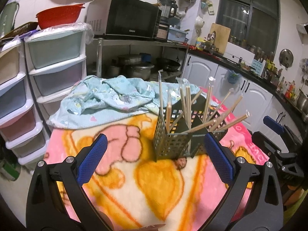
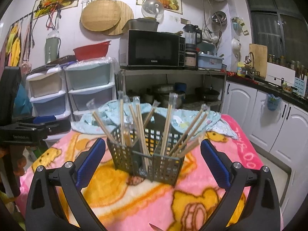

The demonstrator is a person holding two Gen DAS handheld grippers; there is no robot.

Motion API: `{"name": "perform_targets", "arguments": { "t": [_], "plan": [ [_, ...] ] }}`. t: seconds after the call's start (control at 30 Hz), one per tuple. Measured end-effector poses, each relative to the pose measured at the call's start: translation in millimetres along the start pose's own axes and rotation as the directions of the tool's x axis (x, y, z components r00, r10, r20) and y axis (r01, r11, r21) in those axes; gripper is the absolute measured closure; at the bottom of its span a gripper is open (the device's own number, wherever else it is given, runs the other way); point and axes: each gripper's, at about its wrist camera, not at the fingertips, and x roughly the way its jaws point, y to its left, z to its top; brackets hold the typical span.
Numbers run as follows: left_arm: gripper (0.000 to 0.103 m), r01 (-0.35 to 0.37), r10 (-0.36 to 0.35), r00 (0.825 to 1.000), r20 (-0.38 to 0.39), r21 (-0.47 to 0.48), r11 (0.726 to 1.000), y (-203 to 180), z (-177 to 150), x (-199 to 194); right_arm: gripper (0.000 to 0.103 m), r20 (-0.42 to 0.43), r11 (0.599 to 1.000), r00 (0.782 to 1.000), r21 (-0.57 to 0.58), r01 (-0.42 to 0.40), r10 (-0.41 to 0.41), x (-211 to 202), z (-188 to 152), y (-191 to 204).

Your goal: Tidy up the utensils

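A dark perforated utensil caddy point(image 1: 173, 142) with several compartments stands on a pink and yellow blanket point(image 1: 134, 182). Several wooden chopsticks in clear wrappers point(image 1: 187, 105) lean out of it in different directions. My left gripper point(image 1: 155, 151) is open and empty, just in front of the caddy, which sits toward its right finger. In the right wrist view the caddy point(image 2: 148, 154) with the chopsticks point(image 2: 169, 119) sits between my open, empty right gripper point(image 2: 153, 153) fingers, slightly beyond them. The right gripper shows at the right edge of the left wrist view point(image 1: 277, 132).
A crumpled light blue cloth point(image 1: 107, 98) lies on the blanket behind the caddy. Plastic drawer towers point(image 1: 53, 61) stand to the left, a microwave point(image 1: 130, 17) on a metal shelf behind, white cabinets and a counter point(image 1: 250, 88) to the right. The left gripper shows at the left point(image 2: 28, 127).
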Motion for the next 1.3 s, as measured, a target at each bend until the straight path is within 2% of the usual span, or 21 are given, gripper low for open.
{"name": "perform_targets", "arguments": {
  "t": [0.37,0.67,0.87,1.17,1.3],
  "plan": [
    [0.011,-0.026,0.025,0.999,0.032,0.034,0.999,-6,-31,-4,0.007,-0.038,1.000,0.999,0.000,0.020,-0.020,-5,-32,5],
    [0.011,-0.034,0.031,0.997,0.074,0.037,0.999,-8,-53,-8,0.007,-0.012,0.998,0.998,0.030,0.061,-0.061,-18,-54,5],
    [0.011,-0.032,0.028,0.994,0.107,0.035,0.999,-9,-69,-11,0.007,0.041,0.994,0.994,0.040,0.098,-0.100,-32,-66,4],
    [0.011,-0.032,0.026,0.988,0.154,0.039,0.999,-14,-82,-13,0.007,0.180,0.988,0.971,0.038,0.151,-0.155,-52,-75,8],
    [0.011,-0.029,0.022,0.986,0.164,0.038,0.999,-15,-85,-13,0.007,0.181,0.988,0.971,0.045,0.148,-0.154,-51,-78,6]
  ]
}}
